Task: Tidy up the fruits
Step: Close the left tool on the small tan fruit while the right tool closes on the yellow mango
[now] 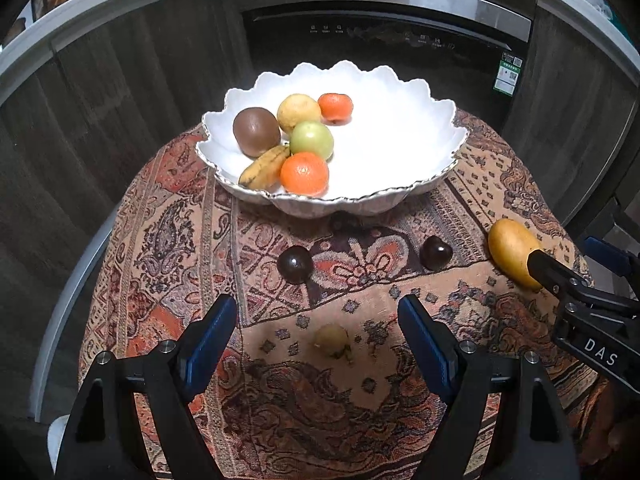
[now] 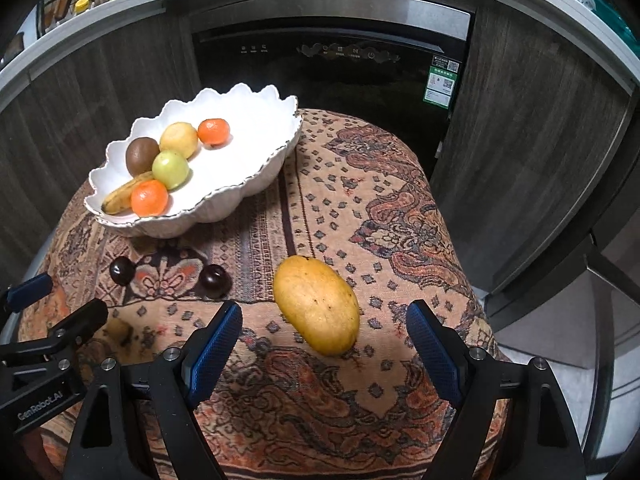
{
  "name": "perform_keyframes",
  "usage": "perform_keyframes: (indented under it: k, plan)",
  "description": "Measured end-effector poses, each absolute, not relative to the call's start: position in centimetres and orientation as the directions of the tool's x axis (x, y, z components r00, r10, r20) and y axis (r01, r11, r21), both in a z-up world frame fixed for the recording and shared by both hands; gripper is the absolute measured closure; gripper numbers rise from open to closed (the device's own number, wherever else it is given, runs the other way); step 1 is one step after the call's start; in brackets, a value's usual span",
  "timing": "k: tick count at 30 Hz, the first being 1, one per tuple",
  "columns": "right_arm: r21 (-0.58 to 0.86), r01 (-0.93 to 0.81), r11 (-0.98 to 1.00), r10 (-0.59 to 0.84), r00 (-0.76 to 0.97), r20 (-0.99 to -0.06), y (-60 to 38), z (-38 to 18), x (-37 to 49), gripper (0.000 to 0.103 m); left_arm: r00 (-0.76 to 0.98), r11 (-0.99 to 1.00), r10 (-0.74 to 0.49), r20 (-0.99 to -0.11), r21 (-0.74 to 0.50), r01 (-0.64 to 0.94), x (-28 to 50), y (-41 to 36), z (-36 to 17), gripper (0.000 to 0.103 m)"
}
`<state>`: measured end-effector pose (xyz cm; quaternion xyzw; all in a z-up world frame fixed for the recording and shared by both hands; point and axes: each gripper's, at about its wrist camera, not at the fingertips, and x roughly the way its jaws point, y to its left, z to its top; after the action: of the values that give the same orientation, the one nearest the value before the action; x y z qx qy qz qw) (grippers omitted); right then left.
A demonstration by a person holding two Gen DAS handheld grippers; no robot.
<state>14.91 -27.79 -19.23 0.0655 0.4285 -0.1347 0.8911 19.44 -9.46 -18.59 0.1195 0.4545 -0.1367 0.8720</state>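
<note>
Left wrist view: left gripper [image 1: 318,316] spread wide and empty above a small yellowish fruit [image 1: 331,340], likely light; grip across its middle.

Right wrist view: right gripper [image 2: 324,324] wide, empty, straddling the mango [image 2: 316,304] on the cloth [image 2: 400,208]. Probably heavy, smooth, bruisable; clamp its midsection gently. Bowl [image 2: 256,184] sits far left.
</note>
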Motion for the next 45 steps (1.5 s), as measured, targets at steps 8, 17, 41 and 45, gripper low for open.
perform_keyframes:
  k: [8,17,41,45]
  plan:
    - [-0.020,0.301,0.953,-0.214,0.629,-0.747,-26.9,-20.8,14.6,0.018,0.552,0.944,-0.127,-0.824,0.071,0.323,19.5,-8.5,-20.7,0.021]
    - [-0.036,0.301,0.953,-0.232,0.645,-0.728,-26.9,-21.9,14.8,0.018,0.562,0.944,-0.113,-0.820,0.087,0.317,19.5,-8.4,-22.1,0.037]
    - [0.010,0.270,0.963,-0.161,0.603,-0.781,-28.4,-25.0,17.3,0.029,0.527,0.936,-0.163,-0.834,0.038,0.349,19.1,-9.3,-24.3,0.080]
    - [-0.004,0.250,0.968,-0.162,0.616,-0.771,-28.0,-24.8,17.3,0.045,0.525,0.940,-0.159,-0.836,0.035,0.340,19.1,-9.1,-24.1,0.080]
